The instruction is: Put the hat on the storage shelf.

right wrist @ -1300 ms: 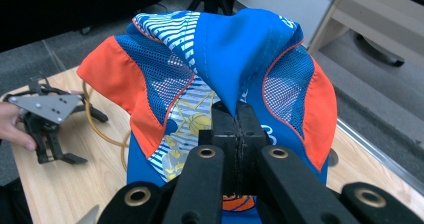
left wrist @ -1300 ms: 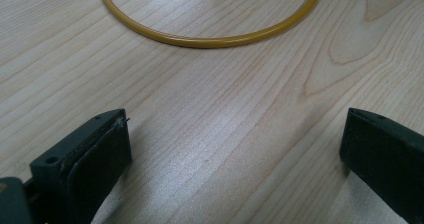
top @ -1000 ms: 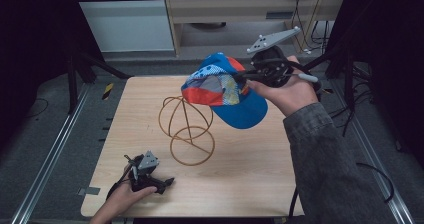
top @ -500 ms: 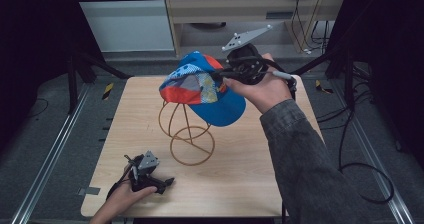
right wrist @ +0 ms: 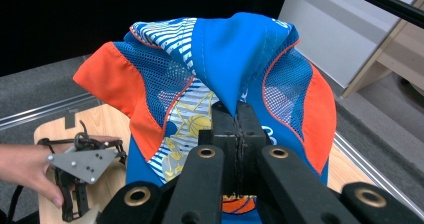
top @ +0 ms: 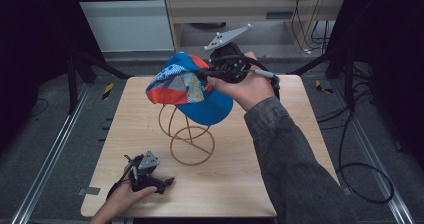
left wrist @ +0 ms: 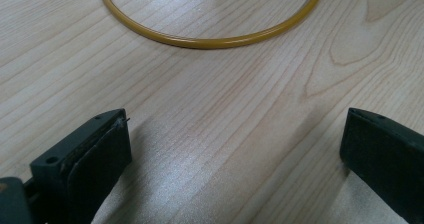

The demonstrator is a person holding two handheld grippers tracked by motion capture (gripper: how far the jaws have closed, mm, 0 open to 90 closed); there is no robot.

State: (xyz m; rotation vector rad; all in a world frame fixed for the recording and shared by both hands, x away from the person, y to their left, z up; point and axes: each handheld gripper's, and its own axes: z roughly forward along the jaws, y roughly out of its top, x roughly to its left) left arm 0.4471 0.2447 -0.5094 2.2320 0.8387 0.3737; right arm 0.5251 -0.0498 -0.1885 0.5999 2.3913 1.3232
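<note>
A blue, orange and striped cap hangs in the air above the top of a yellow wire stand at the middle of the wooden table. My right gripper is shut on a fold of the cap's blue fabric, and in the right gripper view the jaws press together on it. My left gripper rests on the table near the front left corner, held by a hand. Its jaws stand wide open over bare wood, facing the stand's round base ring.
Dark frame posts and floor rails run along both sides of the table. Cables trail on the floor at the right. A light cabinet and shelf stand behind the table. The person's right sleeve crosses the table's right half.
My right gripper has carried the cap leftward, from the table's right side to above the wire stand. The left gripper has stayed where it was.
</note>
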